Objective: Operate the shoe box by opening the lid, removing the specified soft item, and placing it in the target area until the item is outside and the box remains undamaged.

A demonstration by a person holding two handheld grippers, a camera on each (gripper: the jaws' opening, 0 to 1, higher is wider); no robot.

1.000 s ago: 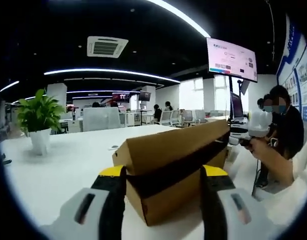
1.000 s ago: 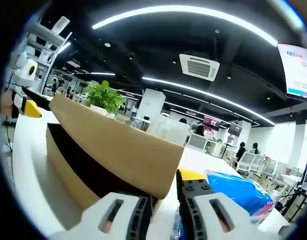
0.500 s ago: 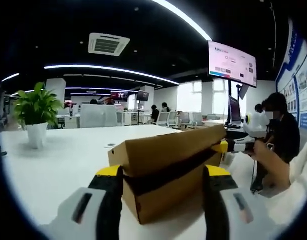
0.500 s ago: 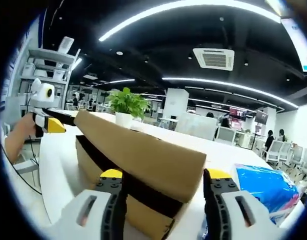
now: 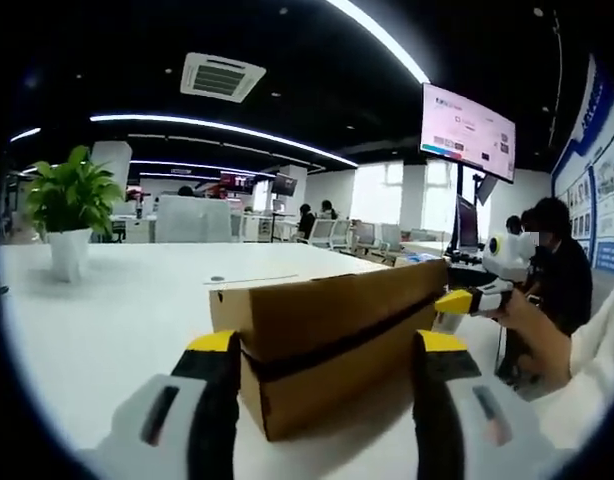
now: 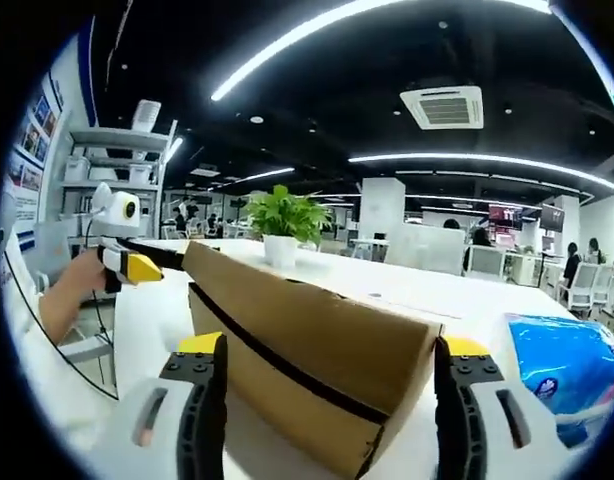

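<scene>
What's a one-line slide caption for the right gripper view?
Right gripper open before the closed cardboard shoe box on a white table, blue package alongside.

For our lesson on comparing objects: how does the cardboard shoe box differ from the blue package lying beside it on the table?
The shoe box is plain brown cardboard with flat faces and sharp edges; the blue package is glossy, printed and rounded. The shoe box sits between the right gripper jaws; the blue package lies outside them. Both rest on the white table.
</scene>
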